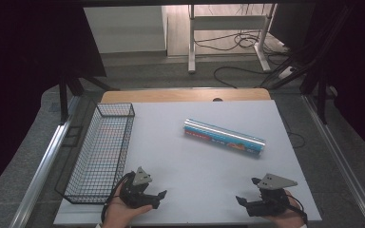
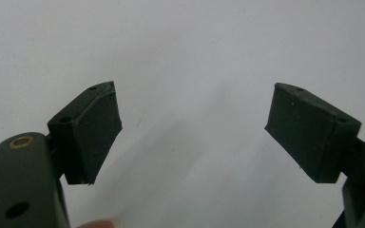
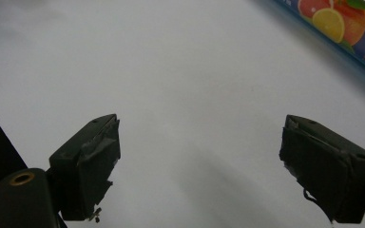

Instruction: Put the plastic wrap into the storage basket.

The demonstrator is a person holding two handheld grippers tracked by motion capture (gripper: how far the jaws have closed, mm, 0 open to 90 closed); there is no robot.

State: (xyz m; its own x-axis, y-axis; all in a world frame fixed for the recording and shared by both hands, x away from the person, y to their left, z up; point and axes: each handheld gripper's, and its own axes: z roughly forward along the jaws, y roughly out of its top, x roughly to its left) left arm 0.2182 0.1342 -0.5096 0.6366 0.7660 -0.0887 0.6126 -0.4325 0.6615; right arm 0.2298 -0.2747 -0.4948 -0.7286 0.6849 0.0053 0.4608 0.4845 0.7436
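Observation:
A long blue box (image 1: 224, 137) with fruit pictures lies slanted on the white table top (image 1: 195, 166), right of centre. Its printed end (image 3: 342, 28) crosses the top right corner of the right gripper view. My left gripper (image 1: 159, 199) rests near the front edge at the left, held by a hand, open with nothing between its jaws (image 2: 192, 128). My right gripper (image 1: 248, 191) sits near the front edge at the right, also open and empty (image 3: 199, 156), well short of the box.
A black wire basket (image 1: 102, 149) stands along the left side of the table, just beyond my left gripper. A wooden board edge (image 1: 185, 95) shows behind the white top. Cables and a white frame (image 1: 228, 33) lie on the floor beyond.

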